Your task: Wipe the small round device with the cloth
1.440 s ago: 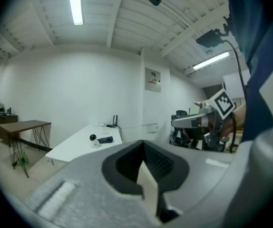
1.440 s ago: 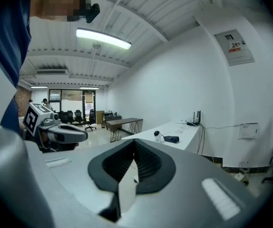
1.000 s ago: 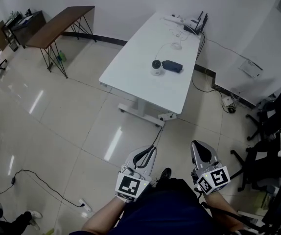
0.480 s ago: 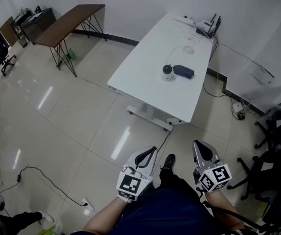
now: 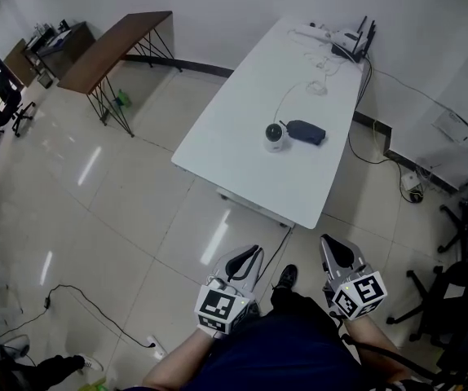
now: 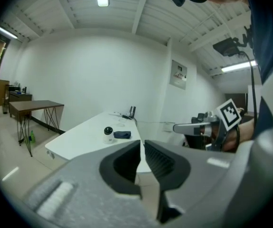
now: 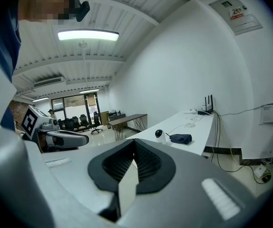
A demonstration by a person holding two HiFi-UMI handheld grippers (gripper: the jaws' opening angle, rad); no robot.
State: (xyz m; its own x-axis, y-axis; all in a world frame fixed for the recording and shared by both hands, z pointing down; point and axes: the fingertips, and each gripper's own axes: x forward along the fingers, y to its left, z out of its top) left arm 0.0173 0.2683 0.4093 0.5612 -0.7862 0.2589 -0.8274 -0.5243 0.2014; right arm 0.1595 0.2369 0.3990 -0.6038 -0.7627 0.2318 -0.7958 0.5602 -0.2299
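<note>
since the crumpled dark blue cloth (image 5: 306, 131) looks soft and limp, pinch a raised fold; the small round white device (image 5: 275, 135) just beside it, midway along the long white table (image 5: 242, 149), seems light and tippy. your left gripper (image 5: 249, 255) has just been parting its jaws to a thin empty slit, and your right gripper (image 5: 332, 247) is pressed together on nothing. only the gripper views show that; the head view alone shows both tools short of the table.
</note>
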